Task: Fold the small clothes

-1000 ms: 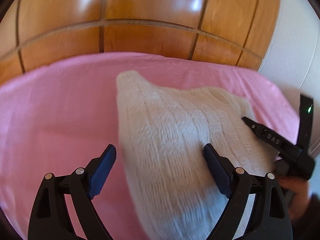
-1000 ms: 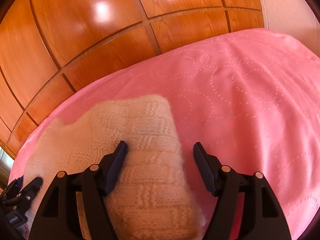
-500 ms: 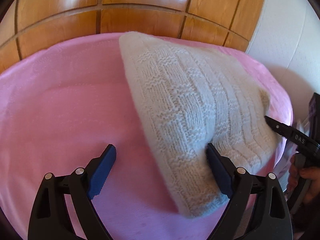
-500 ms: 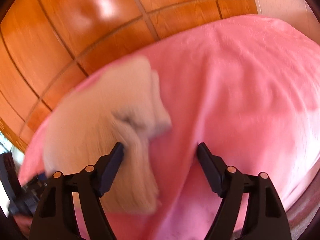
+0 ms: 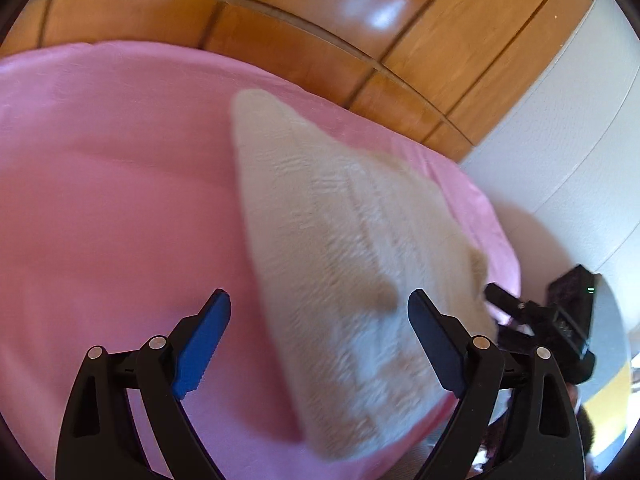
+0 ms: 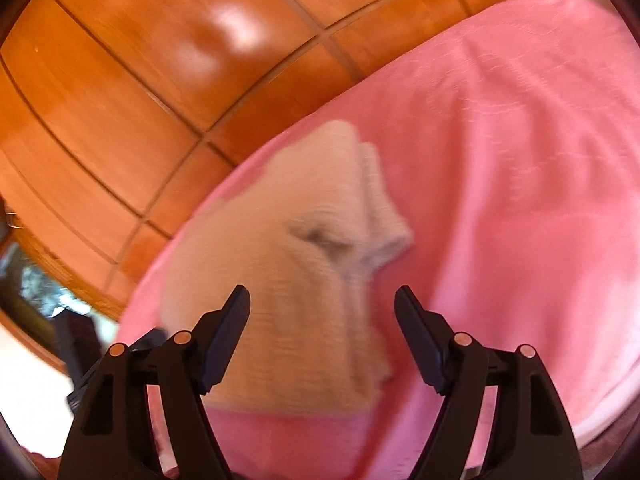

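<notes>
From my left wrist camera, my left gripper (image 5: 318, 324) fills the bottom of the frame with its jaws spread wide and nothing pinched between them. The cream knitted garment (image 5: 352, 272) lies folded on the pink bedspread (image 5: 112, 200), running from a narrow end near the upper centre down to the lower right. Its broad near end passes between my two fingers and crowds my right-hand finger; blur keeps me from telling whether it touches. My blue-faced finger (image 5: 202, 344) at lower left hangs over bare pink cloth. At the right edge my other gripper (image 5: 540, 320) shows as a black shape just beside the knit's far side — its jaws I cannot read from here. Glossy wooden panelling (image 5: 320, 12) arcs across the top, with a white wall (image 5: 568, 140) at upper right. From my right wrist camera, my right gripper (image 6: 322, 320) also stands open; its jaws have just been widening, and they grip nothing. The knit (image 6: 304, 280) sits left of centre, blurred, with a folded layer bunched at its upper right, and its near part lies between my fingers, closer to the left one. Pink bedspread (image 6: 520, 160) fills the right half, with wooden panels (image 6: 140, 80) at upper left.
</notes>
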`<state>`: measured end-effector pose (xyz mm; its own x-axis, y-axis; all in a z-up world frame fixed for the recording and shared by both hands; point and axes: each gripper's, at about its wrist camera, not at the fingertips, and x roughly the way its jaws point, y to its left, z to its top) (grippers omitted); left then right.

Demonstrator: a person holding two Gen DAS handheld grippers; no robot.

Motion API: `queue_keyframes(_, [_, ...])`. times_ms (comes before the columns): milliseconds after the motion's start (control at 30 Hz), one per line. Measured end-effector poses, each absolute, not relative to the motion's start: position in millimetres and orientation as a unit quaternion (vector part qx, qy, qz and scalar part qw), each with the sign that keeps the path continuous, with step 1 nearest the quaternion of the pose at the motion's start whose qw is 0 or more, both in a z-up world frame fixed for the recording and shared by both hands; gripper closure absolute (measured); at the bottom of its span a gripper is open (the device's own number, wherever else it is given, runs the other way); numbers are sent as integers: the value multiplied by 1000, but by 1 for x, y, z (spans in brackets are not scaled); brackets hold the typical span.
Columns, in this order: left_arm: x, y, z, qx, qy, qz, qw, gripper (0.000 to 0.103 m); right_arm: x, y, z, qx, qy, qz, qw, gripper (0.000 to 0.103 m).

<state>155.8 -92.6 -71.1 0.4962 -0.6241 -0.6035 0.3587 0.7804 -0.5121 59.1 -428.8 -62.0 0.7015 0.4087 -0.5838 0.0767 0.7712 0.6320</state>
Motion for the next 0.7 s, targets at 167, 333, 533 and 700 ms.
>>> queue_keyframes(167, [182, -112, -88, -162, 454, -305, 821, 12, 79, -437, -81, 414, 402, 129, 807, 27])
queue_keyframes(333, [176, -119, -90, -123, 436, -314, 834, 12, 93, -454, -94, 467, 390, 117, 785, 28])
queue_keyframes(533, [169, -116, -93, -131, 423, -319, 838, 11, 109, -448, -90, 437, 393, 111, 801, 24])
queue_keyframes(700, [165, -122, -93, -98, 415, -321, 846, 9, 124, -440, -89, 412, 388, 101, 818, 20])
